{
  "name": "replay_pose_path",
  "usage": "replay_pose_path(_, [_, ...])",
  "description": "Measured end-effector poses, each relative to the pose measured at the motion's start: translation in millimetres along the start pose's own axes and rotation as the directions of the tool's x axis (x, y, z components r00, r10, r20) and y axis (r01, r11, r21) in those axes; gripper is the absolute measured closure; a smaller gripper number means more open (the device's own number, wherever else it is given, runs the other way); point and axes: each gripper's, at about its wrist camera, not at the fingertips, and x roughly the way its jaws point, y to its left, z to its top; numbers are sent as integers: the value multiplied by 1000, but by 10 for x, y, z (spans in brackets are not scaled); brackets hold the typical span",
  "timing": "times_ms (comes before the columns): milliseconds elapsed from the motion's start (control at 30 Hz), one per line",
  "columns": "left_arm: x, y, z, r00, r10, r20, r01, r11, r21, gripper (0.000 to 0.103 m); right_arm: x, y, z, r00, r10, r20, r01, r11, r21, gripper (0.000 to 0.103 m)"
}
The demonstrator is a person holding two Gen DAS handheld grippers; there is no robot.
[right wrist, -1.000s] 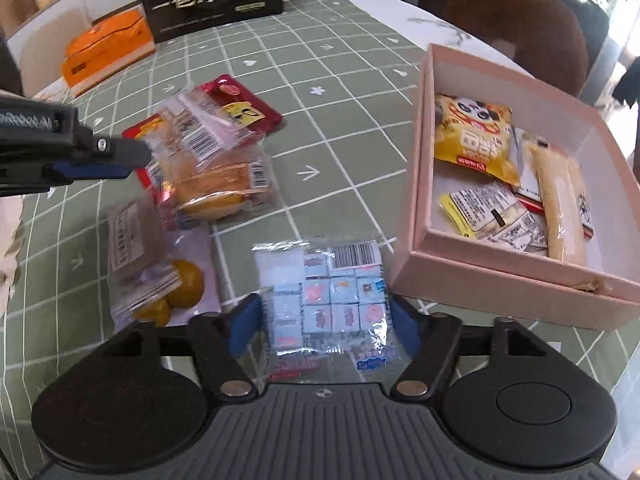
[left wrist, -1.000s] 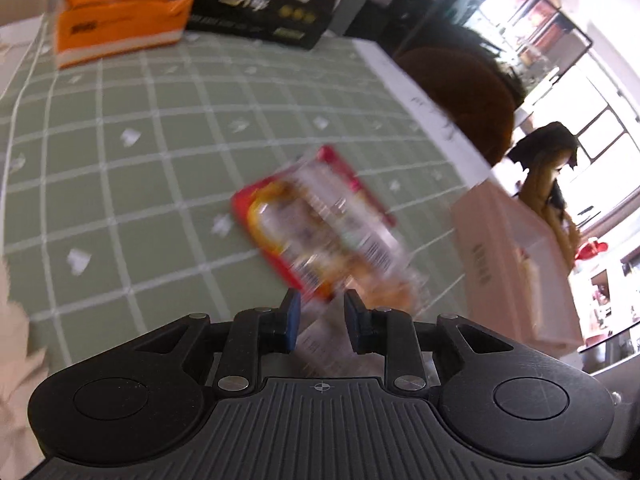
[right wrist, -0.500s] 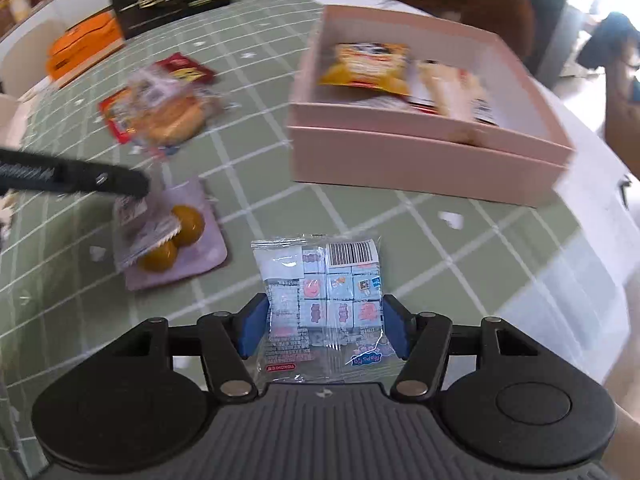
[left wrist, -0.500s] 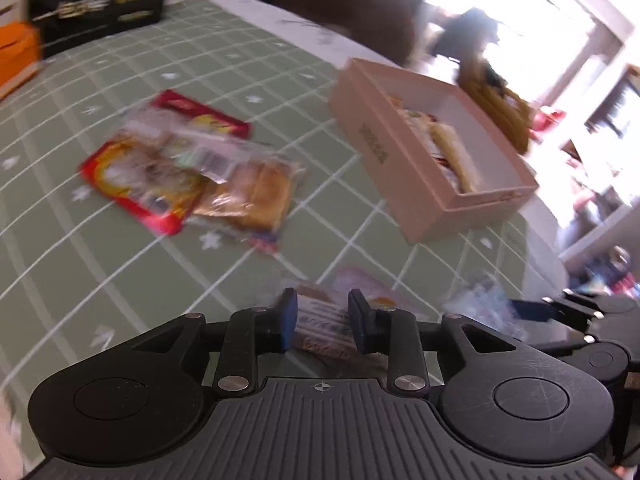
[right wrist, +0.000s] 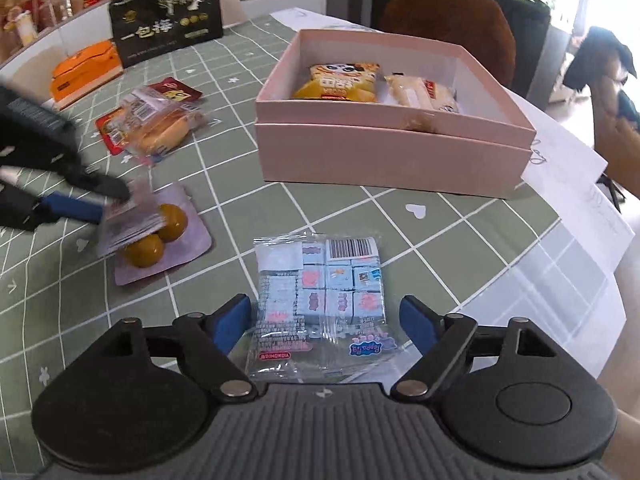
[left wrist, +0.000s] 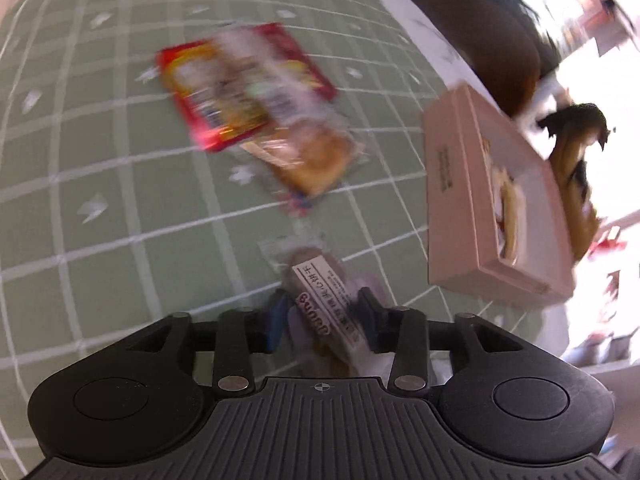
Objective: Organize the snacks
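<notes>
R gripper (right wrist: pixel 326 322) hovers low over the near edge of the bench (right wrist: pixel 400 240), which wears a green checked cloth; jaws are opening, blue pads standing clear on either side of a clear bag of small blue sweets (right wrist: pixel 320 292) that lies flat on the cloth between them, so it's released, nothing gripped. L gripper (left wrist: pixel 323 316) is over at the left, jaws also opening w/ a small white-labelled snack pack (left wrist: pixel 326 300) between the pads; the frame is blurred, but the pads look apart from the wrapper, so no grip. In the right wrist view that pack sits on top of a purple packet w/ two round yellow pieces (right wrist: pixel 164 236), left of the sweets bag. Pink box (right wrist: pixel 394 160) stands open further back and to the right, on the bench, holding a yellow snack bag (right wrist: pixel 340 84) on its left side and a pale wrapped bar (right wrist: pixel 420 94) just beside it to the right. Far left of the box: a pile of a red packet (right wrist: pixel 110 128) w/ a clear-wrapped bun (right wrist: pixel 164 132) on top. Further back, an orange pack (right wrist: pixel 86 72) and a black printed box (right wrist: pixel 168 36) stand side by side. White paper sheets (right wrist: pixel 576 184) lie at the right edge of the bench, partly under the pink box corner.
</notes>
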Motion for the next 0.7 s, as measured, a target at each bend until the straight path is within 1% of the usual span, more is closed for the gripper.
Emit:
replay_pose_path(67, [67, -165, -1, 999, 42, 2, -42, 996, 82, 47, -5, -10, -26, 1000, 11, 13, -11, 1000, -16, 18])
replay_pose_path(167, [129, -392, -49, 993, 117, 12, -117, 970, 212, 46, -5, -57, -43, 999, 27, 24, -26, 999, -31, 14])
replay_pose_path(233, [135, -446, -80, 992, 121, 20, -122, 961, 248, 50, 2, -76, -53, 999, 32, 32, -31, 999, -38, 12])
replay_pose_path(300, [85, -413, -137, 994, 102, 25, -105, 959, 263, 68, 3, -86, -55, 999, 37, 33, -36, 998, -45, 11])
replay_pose_path(333, [51, -390, -164, 996, 88, 24, -92, 961, 261, 73, 3, -92, -54, 999, 41, 33, -39, 998, -49, 11])
replay_pose_path(367, [21, -360, -199, 997, 73, 19, -76, 963, 257, 83, 3, -97, -53, 999, 43, 32, -42, 998, -52, 11])
replay_pose_path(433, [-61, -280, -293, 999, 30, 16, -33, 965, 260, 84, 8, -108, -54, 998, 46, 30, -44, 997, -58, 11])
replay_pose_path(500, [-174, -213, -417, 1000, 10, 21, -16, 958, 285, 84, 9, -118, -49, 999, 46, 26, -44, 997, -58, 11])
replay_pose_path(533, [-237, -156, -489, 1000, 9, 25, -16, 956, 293, 84, 5, -125, -50, 999, 45, 23, -44, 997, -58, 11])
replay_pose_path(600, [-353, -24, -617, 1000, 9, 30, -17, 960, 280, 85, 4, -124, -43, 999, 42, 14, -41, 998, -55, 11])
replay_pose_path(700, [-487, 168, -765, 999, 26, 35, -35, 963, 268, 85, -5, -128, -42, 1000, 31, 2, -31, 999, -43, 11])
